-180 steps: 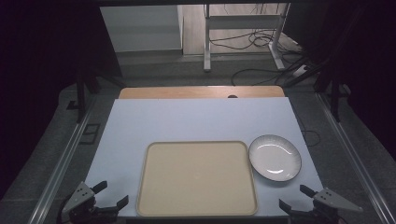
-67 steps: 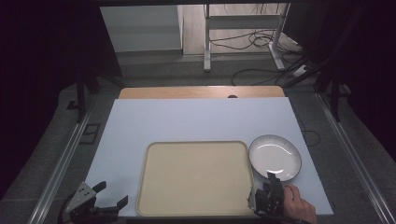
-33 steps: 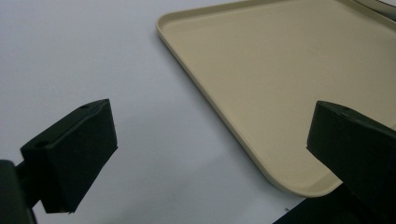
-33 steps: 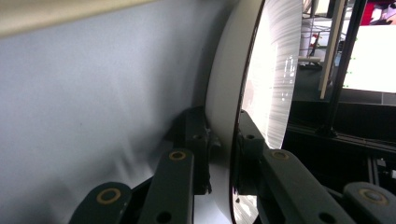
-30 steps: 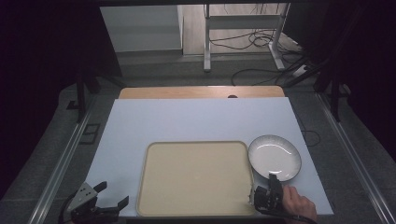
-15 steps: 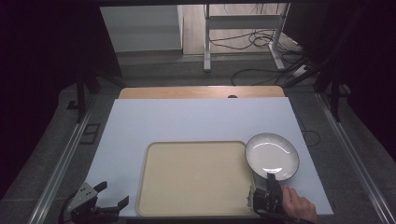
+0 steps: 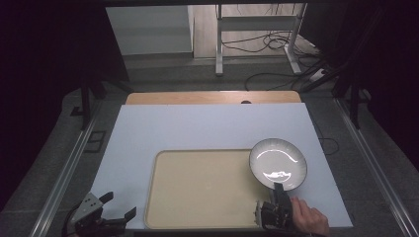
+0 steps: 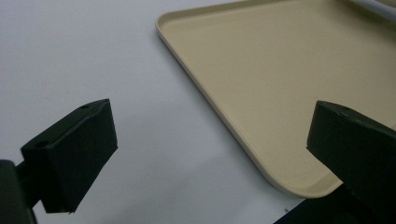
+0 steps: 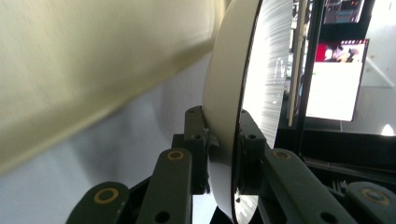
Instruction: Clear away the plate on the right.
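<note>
A white ridged plate (image 7: 277, 163) is lifted off the white table, its left edge over the right rim of the beige tray (image 7: 197, 190). My right gripper (image 7: 277, 191) is shut on the plate's near rim. In the right gripper view the plate (image 9: 233, 112) stands edge-on between the two black pads (image 9: 196, 135), which press on both of its faces. My left gripper (image 7: 106, 210) rests at the table's front left corner, open and holding nothing. In the left gripper view the wide-apart pads (image 8: 74, 154) frame the tray's near corner (image 8: 299, 182).
The white table sheet (image 7: 212, 128) has bare room behind and left of the tray. A wooden board edge (image 7: 212, 97) runs along the back. Beyond it are a desk frame and cables (image 7: 267, 44) on the floor. Metal rails flank both sides.
The right gripper came in from the front right corner, closed on the plate's near rim, then lifted it and carried it left toward the tray. The left gripper stayed put.
</note>
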`<action>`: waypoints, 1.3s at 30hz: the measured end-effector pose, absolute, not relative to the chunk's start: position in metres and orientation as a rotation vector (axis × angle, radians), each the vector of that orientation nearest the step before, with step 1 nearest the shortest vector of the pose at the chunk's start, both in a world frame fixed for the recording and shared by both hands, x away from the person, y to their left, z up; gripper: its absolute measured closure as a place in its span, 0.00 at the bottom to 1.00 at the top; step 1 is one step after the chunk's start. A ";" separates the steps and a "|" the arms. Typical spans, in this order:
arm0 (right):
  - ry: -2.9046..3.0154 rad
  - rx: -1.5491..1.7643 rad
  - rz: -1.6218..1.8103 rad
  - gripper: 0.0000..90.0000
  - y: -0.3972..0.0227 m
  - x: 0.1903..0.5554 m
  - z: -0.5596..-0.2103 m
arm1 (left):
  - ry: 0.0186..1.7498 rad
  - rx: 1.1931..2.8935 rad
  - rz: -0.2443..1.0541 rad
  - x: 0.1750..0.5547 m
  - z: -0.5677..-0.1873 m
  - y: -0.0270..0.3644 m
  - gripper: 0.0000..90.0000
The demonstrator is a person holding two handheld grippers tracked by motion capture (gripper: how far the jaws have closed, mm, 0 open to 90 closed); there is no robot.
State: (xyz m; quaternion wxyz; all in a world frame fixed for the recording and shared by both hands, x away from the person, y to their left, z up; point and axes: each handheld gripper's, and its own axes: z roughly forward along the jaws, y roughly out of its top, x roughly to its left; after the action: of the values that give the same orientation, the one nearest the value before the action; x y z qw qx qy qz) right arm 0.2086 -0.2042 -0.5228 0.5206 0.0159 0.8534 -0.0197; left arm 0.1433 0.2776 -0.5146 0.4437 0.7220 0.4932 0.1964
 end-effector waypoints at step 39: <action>2.021 -0.187 0.102 0.87 -0.131 0.200 -0.521 | 1.208 1.784 0.465 0.144 -0.515 0.279 0.02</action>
State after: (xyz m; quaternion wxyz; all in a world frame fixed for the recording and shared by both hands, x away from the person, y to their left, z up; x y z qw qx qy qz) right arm 0.1995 -0.1308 -0.5210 0.5266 -0.0781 0.8454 0.0427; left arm 0.1439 0.2793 -0.5148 0.4516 0.7222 0.4890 0.1882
